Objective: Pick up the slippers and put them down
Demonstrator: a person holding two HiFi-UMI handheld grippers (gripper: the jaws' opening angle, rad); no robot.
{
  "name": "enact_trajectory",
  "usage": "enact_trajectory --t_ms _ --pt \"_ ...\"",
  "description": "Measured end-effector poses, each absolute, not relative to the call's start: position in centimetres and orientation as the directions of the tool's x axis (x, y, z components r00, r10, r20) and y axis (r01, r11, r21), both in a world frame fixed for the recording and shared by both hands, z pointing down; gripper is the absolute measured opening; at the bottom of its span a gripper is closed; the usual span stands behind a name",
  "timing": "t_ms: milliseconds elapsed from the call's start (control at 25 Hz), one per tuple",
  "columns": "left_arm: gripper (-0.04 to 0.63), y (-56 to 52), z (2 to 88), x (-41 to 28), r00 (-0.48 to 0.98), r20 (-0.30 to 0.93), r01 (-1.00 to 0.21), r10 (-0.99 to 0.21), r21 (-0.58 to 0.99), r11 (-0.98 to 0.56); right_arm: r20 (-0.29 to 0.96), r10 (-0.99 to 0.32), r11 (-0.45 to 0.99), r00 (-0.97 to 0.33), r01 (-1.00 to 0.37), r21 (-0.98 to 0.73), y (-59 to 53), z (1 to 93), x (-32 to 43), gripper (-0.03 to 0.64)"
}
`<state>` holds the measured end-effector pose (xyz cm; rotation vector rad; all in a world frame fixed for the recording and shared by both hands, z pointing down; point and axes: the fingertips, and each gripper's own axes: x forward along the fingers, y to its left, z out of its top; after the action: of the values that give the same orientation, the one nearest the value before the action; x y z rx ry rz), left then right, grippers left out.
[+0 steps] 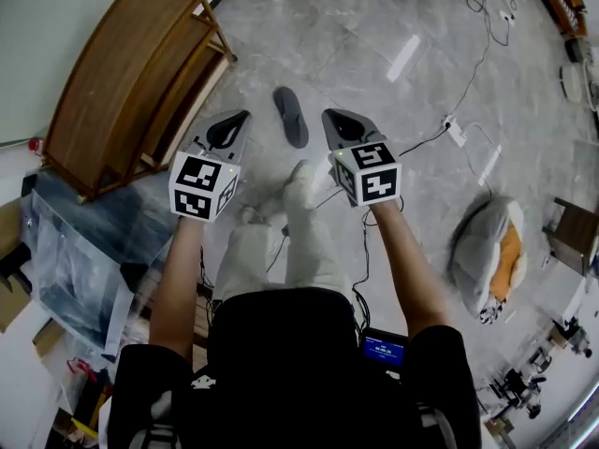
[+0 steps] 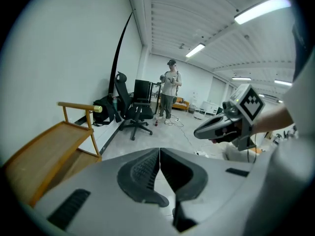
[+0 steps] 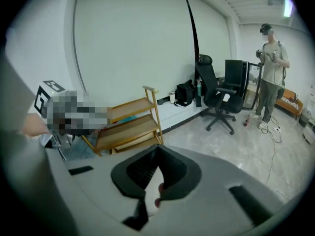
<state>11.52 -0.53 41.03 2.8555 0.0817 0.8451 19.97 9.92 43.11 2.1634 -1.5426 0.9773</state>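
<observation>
Dark grey flat slipper (image 1: 290, 117) lies on the pale floor (image 1: 374, 54), between both grippers. Left gripper (image 1: 236, 124) and right gripper (image 1: 337, 122): jaws pressed together, empty. Spread jaws before descending onto its rim. A second slipper is possibly hidden.

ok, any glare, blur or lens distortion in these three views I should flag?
Head view: strong fisheye, the wooden shelf looks bowed; otherwise sharp and evenly lit. Left gripper view: the ceiling light strip blows out to white, and the corners are black. Right gripper view: the same black corners, soft even light, no glare.
</observation>
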Motion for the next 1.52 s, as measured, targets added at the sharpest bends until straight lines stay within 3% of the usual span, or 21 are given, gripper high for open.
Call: enact_trajectory --t_ms 640,1520 --pt "0.006 0.4 24.5 5.8 0.920 0.391 -0.036 0.011 0.113 -0.993 0.518 -0.827 -0.295 0.218 -0.953 -0.069 8.1 25.5 13.8 -0.002" --pt "0.006 1.4 11.8 -6.8 0.984 0.174 -0.037 -0.036 0.005 -0.999 0.348 -0.901 -0.258 0.260 -0.965 0.052 7.9 13.6 0.6 -0.002"
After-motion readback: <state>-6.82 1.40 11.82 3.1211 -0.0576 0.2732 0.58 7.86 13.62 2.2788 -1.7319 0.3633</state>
